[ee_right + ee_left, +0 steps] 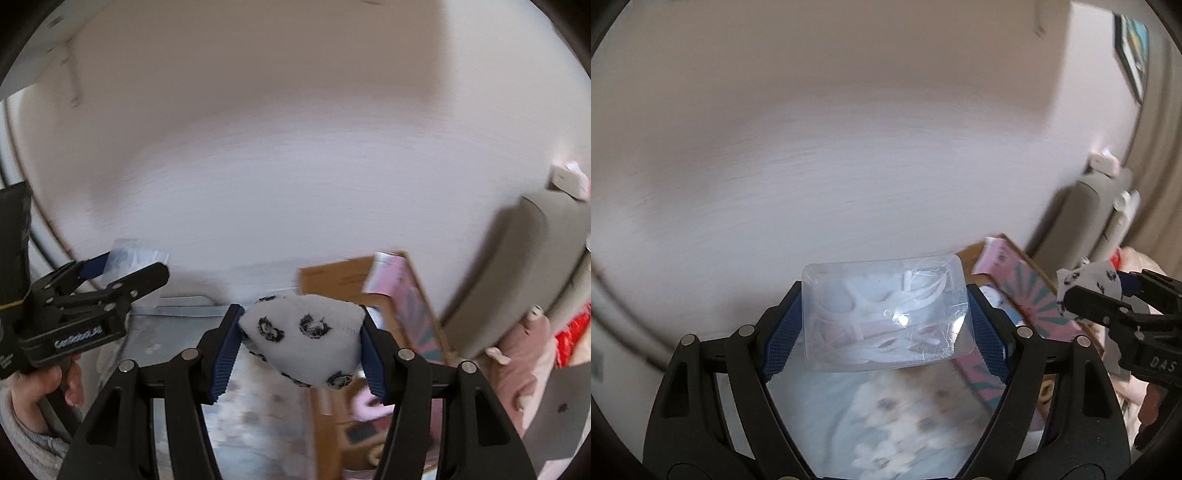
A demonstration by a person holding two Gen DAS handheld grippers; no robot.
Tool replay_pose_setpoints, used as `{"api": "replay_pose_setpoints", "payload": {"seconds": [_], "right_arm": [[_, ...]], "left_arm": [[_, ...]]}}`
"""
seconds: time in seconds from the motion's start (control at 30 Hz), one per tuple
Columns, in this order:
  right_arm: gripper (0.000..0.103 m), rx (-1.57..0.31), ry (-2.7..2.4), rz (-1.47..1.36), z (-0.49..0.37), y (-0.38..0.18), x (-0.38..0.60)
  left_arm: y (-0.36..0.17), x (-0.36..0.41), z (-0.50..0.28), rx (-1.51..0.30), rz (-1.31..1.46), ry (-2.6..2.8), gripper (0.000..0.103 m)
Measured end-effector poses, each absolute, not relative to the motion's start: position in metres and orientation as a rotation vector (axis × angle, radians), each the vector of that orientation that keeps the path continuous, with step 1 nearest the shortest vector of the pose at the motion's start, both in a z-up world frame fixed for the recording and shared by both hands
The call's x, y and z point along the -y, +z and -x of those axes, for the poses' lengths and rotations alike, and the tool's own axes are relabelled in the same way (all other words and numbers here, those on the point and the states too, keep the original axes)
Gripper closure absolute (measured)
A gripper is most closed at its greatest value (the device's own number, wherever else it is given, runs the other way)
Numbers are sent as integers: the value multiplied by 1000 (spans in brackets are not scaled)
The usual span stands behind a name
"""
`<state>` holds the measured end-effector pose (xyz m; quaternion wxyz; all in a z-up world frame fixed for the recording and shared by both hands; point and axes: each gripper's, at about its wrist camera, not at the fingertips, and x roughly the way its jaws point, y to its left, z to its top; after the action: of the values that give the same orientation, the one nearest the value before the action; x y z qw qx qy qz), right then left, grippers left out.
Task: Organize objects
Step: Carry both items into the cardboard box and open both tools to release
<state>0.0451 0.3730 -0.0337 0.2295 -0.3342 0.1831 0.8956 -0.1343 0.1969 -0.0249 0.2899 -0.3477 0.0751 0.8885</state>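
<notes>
My left gripper (884,319) is shut on a clear plastic box (882,314) with white plastic pieces inside, held up in the air before a pale wall. The box also shows in the right wrist view (129,260), in the left gripper (122,273). My right gripper (301,334) is shut on a white fuzzy cloth with black spots (306,336). In the left wrist view the right gripper (1104,295) holds that cloth (1086,280) at the far right. Both frames are motion blurred.
An open cardboard box (369,295) with a pink patterned item (1027,295) lies below to the right. A floral cloth (894,417) lies under the left gripper. A grey cushion (517,258), a pink plush toy (524,369) and a grey tray (173,317) are nearby.
</notes>
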Motion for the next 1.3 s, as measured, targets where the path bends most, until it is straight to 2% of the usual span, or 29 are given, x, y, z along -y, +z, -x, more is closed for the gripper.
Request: {"api": "replay_pose_setpoints", "payload": {"seconds": [0.3, 0.63, 0.87, 1.07, 1.23, 1.27, 1.3], "right_arm": [[48, -601, 2310, 977, -86, -68, -423], [48, -688, 2239, 1136, -95, -131, -429], [48, -715, 2232, 1222, -88, -167, -427], [48, -730, 2256, 1246, -83, -174, -428], [41, -745, 2284, 1246, -77, -172, -431], [32, -752, 2279, 1253, -75, -173, -433], [23, -756, 2273, 1255, -74, -174, -434]], "left_arm": [[-63, -315, 156, -292, 989, 2137, 22], [-141, -415, 168, -415, 1133, 1968, 22], [-169, -443, 177, -460, 1188, 1930, 22], [-179, -449, 184, -484, 1195, 1931, 22], [-176, -448, 184, -452, 1195, 1914, 21], [-174, -446, 184, -444, 1193, 1918, 19], [-172, -444, 185, -434, 1189, 1921, 4]]}}
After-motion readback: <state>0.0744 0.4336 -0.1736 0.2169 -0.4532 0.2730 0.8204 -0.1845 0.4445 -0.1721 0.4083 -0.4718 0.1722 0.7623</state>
